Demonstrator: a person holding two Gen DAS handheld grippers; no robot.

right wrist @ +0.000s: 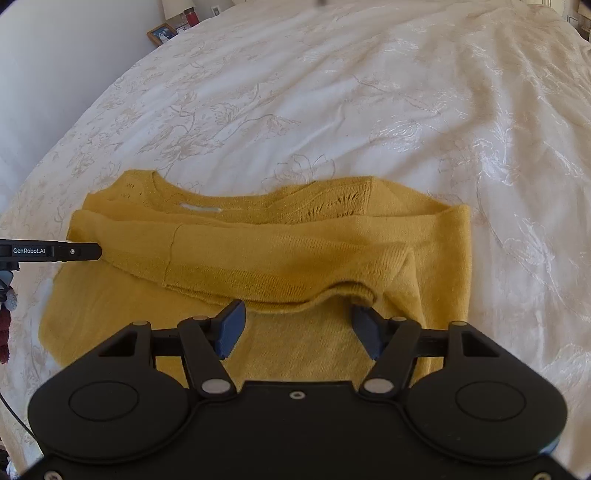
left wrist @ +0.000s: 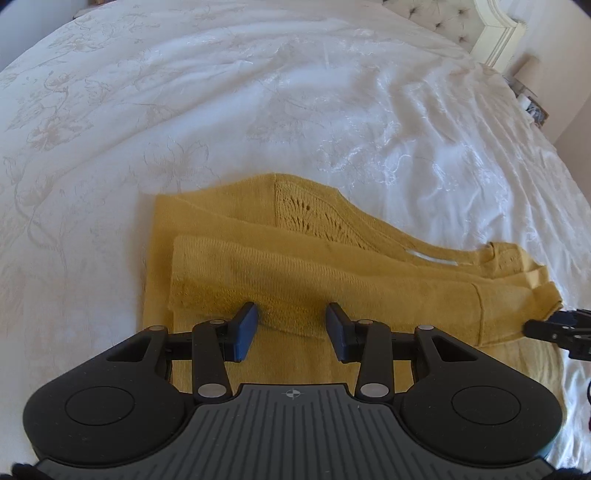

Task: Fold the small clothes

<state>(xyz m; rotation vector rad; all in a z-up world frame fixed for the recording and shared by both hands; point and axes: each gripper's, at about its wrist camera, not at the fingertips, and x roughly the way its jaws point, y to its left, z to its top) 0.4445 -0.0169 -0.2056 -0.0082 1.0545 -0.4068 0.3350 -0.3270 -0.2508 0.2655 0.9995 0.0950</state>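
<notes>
Both sets of tongs, left tongs [left wrist: 291, 325] and right tongs [right wrist: 297, 325], hang open over the folded yellow sweater [left wrist: 295, 266] on the bed [left wrist: 258, 92]. Only the left view catches the headboard [left wrist: 495, 33]; the right shows a picture frame [right wrist: 162, 33].

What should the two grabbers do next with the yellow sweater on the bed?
Probably close on the sleeve's near edge and carry it across. Both the left gripper and right gripper stand open over the yellow sweater, holding nothing, and its folded-over sleeve lies just ahead of them.
</notes>
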